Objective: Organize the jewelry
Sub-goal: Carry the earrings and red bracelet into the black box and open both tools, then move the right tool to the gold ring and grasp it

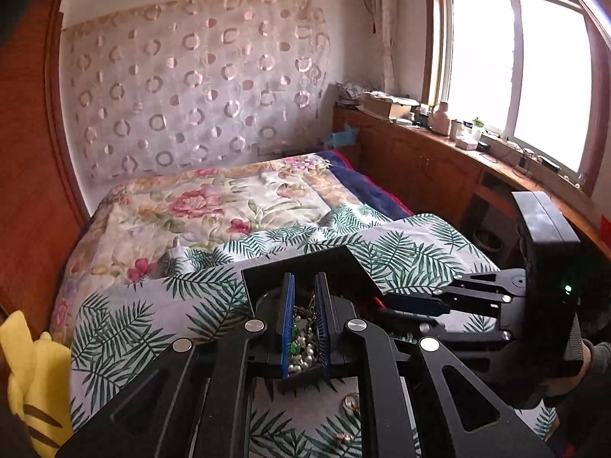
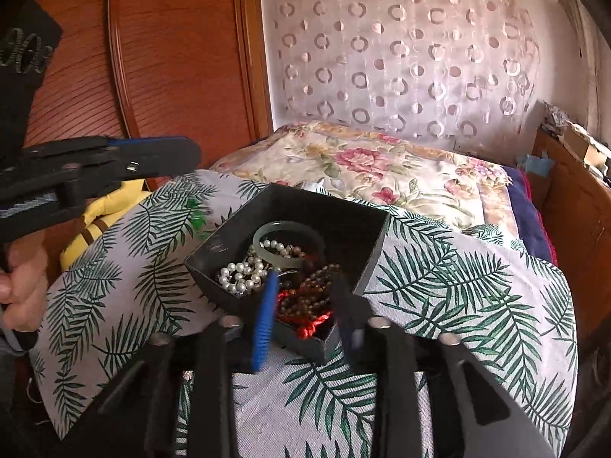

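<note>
A black open box (image 2: 345, 225) sits on a fern-print cloth (image 2: 458, 290). It holds a pale jade bangle (image 2: 263, 231), white pearls (image 2: 240, 274), brown beads (image 2: 309, 297) and a red cord (image 2: 311, 326). My right gripper (image 2: 304, 276) is open over the box's near corner, and nothing is pressed between its blue pads; from the left wrist it enters at the right (image 1: 385, 301). My left gripper (image 1: 304, 278) is shut on a thin chain with green beads (image 1: 296, 330) that dangles before the box (image 1: 305, 267). In the right wrist view the left gripper (image 2: 196, 150) hangs left of the box, a green blur (image 2: 196, 212) under it.
A ring (image 1: 351, 400) and another small piece (image 1: 343, 437) lie loose on the cloth nearest me. A yellow plush toy (image 1: 30, 381) sits at the left edge. Behind are a floral quilt (image 1: 198, 206), a wooden wardrobe (image 2: 172, 57) and a cluttered cabinet top under the window (image 1: 458, 137).
</note>
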